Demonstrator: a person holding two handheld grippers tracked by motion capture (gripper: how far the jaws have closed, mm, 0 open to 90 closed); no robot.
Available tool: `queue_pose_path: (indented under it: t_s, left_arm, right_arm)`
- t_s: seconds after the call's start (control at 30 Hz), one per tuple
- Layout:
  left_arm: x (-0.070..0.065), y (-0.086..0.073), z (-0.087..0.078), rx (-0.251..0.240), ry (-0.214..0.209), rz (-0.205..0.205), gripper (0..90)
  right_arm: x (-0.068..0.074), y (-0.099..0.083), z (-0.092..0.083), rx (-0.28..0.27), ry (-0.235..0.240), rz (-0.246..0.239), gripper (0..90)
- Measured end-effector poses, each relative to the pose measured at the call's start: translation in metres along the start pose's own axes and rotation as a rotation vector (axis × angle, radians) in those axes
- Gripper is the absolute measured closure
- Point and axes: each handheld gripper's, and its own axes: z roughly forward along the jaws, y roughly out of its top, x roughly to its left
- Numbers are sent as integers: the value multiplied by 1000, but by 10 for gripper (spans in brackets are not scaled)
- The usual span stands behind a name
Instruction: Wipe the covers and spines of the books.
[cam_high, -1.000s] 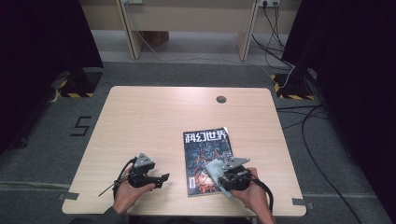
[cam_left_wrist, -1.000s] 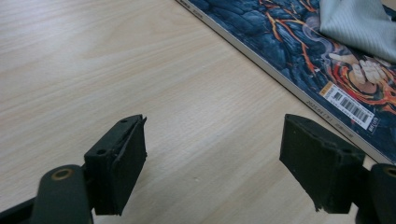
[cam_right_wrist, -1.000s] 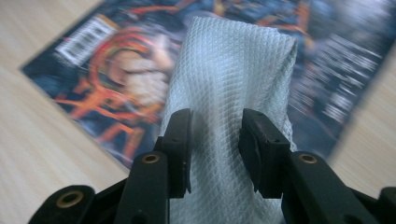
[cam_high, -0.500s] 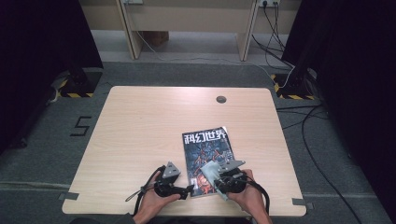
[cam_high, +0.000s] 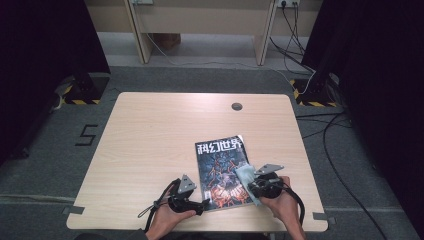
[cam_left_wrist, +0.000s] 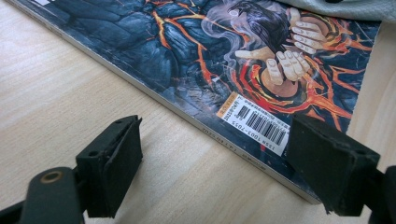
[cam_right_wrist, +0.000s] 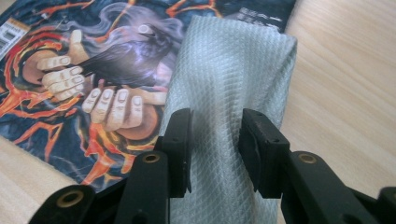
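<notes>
Magazine (cam_high: 222, 170): lying flat on the near right part of the table (cam_high: 150, 135), cover up, near edge close to the table's front edge.
Cloth (cam_high: 246, 177): resting on the magazine's right near part, draping past its right edge; grey, waffle-textured.
Right gripper (cam_high: 252, 186): pinching a fold of the cloth between its jaws, pressing it against the cover; likely wiping.
Left gripper (cam_high: 204, 205): sitting at the magazine's near left corner, jaws wide apart and just having been opening further, nothing gripped.
Change: arriving from the bare wood on the left a second ago, left gripper now parked at the corner; right gripper and cloth shifting slightly along the cover.
Meaning: probably bracing to steady the magazine while wiping goes on.
Left gripper view: showing the spine and barcode (cam_left_wrist: 259, 123) between the spread jaws, one jaw over wood, the other over the cover's corner.
Right gripper view: showing the cloth (cam_right_wrist: 229, 93) bunching between the pads, its far end folded over the raven artwork.
High view: showing both hands at the table's near edge.
</notes>
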Motion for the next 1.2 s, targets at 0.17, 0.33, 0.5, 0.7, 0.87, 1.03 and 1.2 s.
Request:
queue_pose_path:
  t_s: [0.17,0.33,0.5,0.7,0.87,1.03,1.2]
  left_arm:
    - [4,1,-1,9,6,0,167]
    - [10,1,-3,17,17,-9,165]
    - [8,1,-3,15,21,1,171]
    - [9,1,-3,12,17,-9,172]
    - [9,1,-3,13,14,-12,168]
    - [10,1,-3,16,16,-10,157]
    - [10,1,-3,15,17,-10,151]
  right_arm:
    - [7,2,0,11,-29,-34,647]
    - [31,9,5,12,20,-109,651]
    - [46,16,12,-1,81,-149,636]
    - [16,11,10,-24,15,-71,640]
    - [6,8,9,-38,-24,-33,658]
    - [17,15,12,-20,-29,-88,660]
    - [23,28,23,-27,15,-115,656]
